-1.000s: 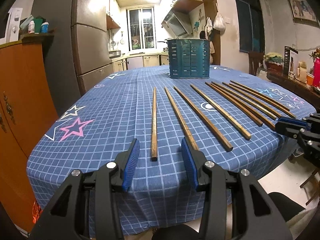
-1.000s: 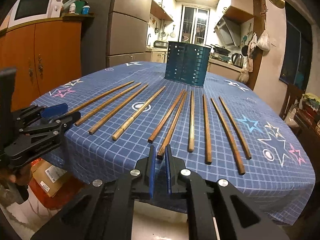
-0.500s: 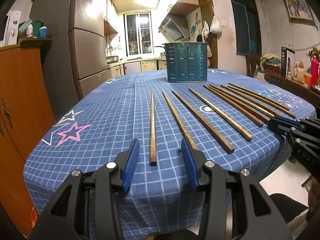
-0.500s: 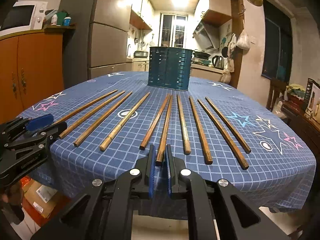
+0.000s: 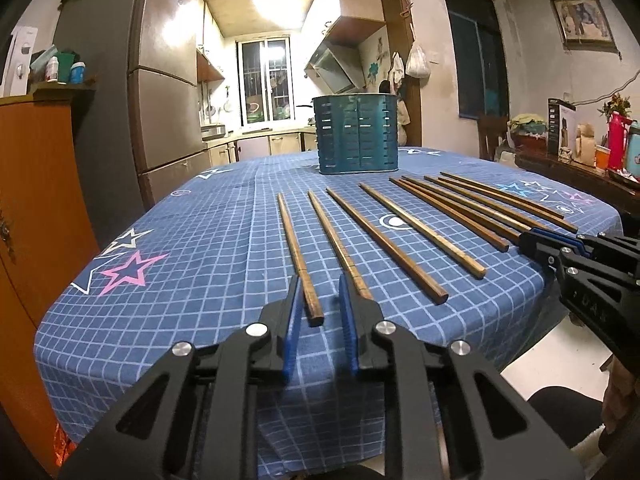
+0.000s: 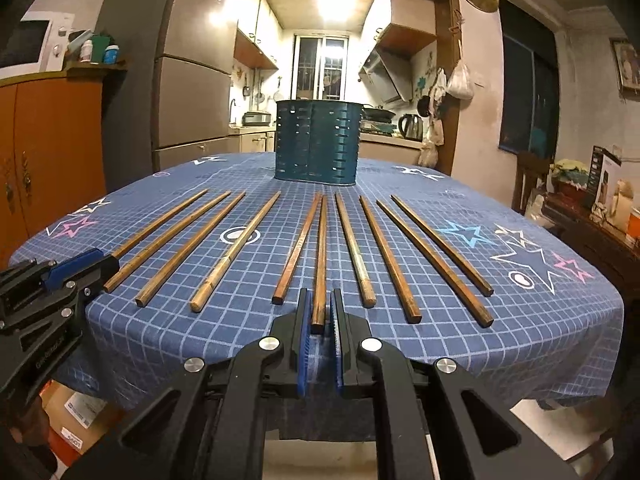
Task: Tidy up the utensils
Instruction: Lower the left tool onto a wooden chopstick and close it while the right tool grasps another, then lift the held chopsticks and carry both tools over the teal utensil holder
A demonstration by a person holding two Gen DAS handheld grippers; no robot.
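Seeing my kettle (image 6: 411, 127) only from the right; both tongs open, each straddling a chopstick's (image 5: 298, 254) near end.

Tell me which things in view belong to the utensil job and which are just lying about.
Job:
- wooden chopsticks laid in a row on the table
- teal slotted utensil holder
- left gripper and right gripper, each at a chopstick end

Lying about:
- kettle
- microwave
- fridge
- red bottle

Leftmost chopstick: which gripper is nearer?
Left. The left gripper has its fingers either side of the leftmost chopstick's near end; the right gripper brackets a chopstick several places to the right.
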